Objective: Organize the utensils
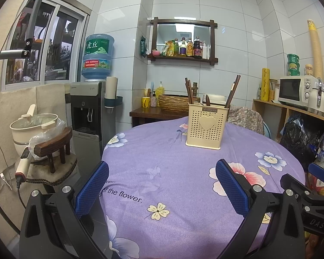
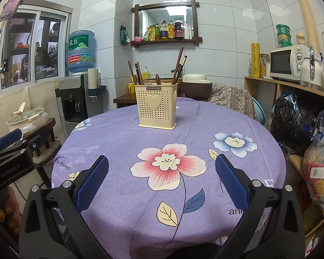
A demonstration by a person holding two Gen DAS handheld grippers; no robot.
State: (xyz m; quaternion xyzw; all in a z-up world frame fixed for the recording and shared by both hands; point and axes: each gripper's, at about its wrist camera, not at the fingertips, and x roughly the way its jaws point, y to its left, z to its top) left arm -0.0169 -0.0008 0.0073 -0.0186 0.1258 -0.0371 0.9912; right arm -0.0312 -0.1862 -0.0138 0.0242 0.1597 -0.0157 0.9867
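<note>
A cream perforated utensil holder (image 1: 206,125) with a heart on its front stands upright on the round table with a purple floral cloth (image 1: 172,172). It also shows in the right wrist view (image 2: 156,105). Several dark wooden chopsticks and utensils (image 1: 232,91) stick out of it, leaning left and right; they also show in the right wrist view (image 2: 177,65). My left gripper (image 1: 162,185) is open and empty, above the table's near edge, well short of the holder. My right gripper (image 2: 162,181) is open and empty, above the near part of the table (image 2: 123,142).
A water dispenser (image 1: 90,108) and a pot on a stool (image 1: 34,127) stand left of the table. A side table with a woven basket (image 1: 175,102) is behind. Shelves with a microwave (image 2: 288,63) and bags (image 2: 296,125) line the right side.
</note>
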